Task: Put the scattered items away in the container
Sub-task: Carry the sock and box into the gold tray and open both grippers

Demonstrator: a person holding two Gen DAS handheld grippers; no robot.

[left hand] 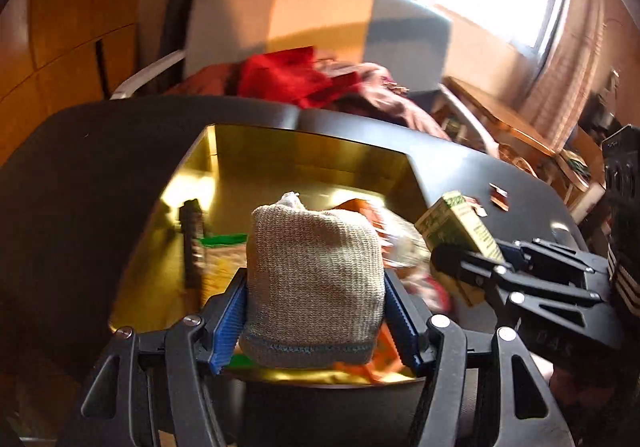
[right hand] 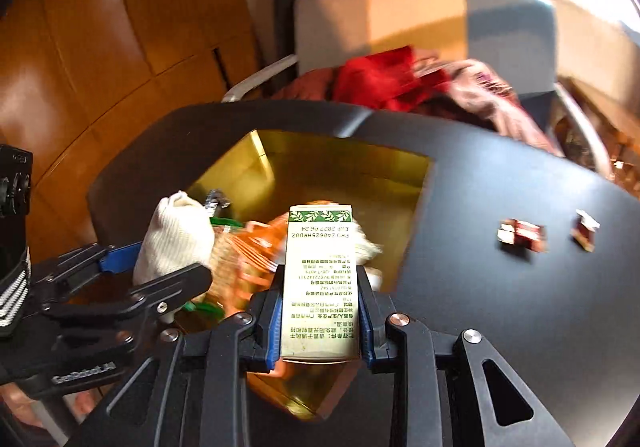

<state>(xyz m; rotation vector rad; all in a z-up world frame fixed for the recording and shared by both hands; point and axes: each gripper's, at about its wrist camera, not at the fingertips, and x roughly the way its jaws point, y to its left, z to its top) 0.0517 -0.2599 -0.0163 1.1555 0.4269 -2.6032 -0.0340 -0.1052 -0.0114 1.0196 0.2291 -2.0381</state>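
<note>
Low sun floods in from a window at the back right, warming the wood panelling and a grey chair (left hand: 304, 19) heaped with red and maroon clothes (left hand: 296, 77) behind a dark table (left hand: 100, 175). On the table sits an open box (left hand: 304, 151) with shiny gold walls, already holding a litter of packets in green and orange, blurred here. Both hands are over it with their loads. The left gripper (left hand: 316, 311) is clamped on a knitted beige pouch (left hand: 314, 283), its blue pads pressing either side, and holds it above the near part of the box. The right gripper (right hand: 320, 321) is closed on a slim white carton (right hand: 318, 279) printed with green leaves and small text, poised above the near right part of the box, beside the pouch. This looks like the dropping-in step: both things are carried over the opening but not yet let go. Next, I would judge, each needs lowering a little and the jaws easing apart so pouch and carton land on the pile rather than bounce off the rim; the two grippers are close together, so they should take care not to knock each other. Out on the table to the right, two small reddish-brown wrapped pieces (right hand: 520, 237) lie apart from the box, seemingly next to be collected.
</note>
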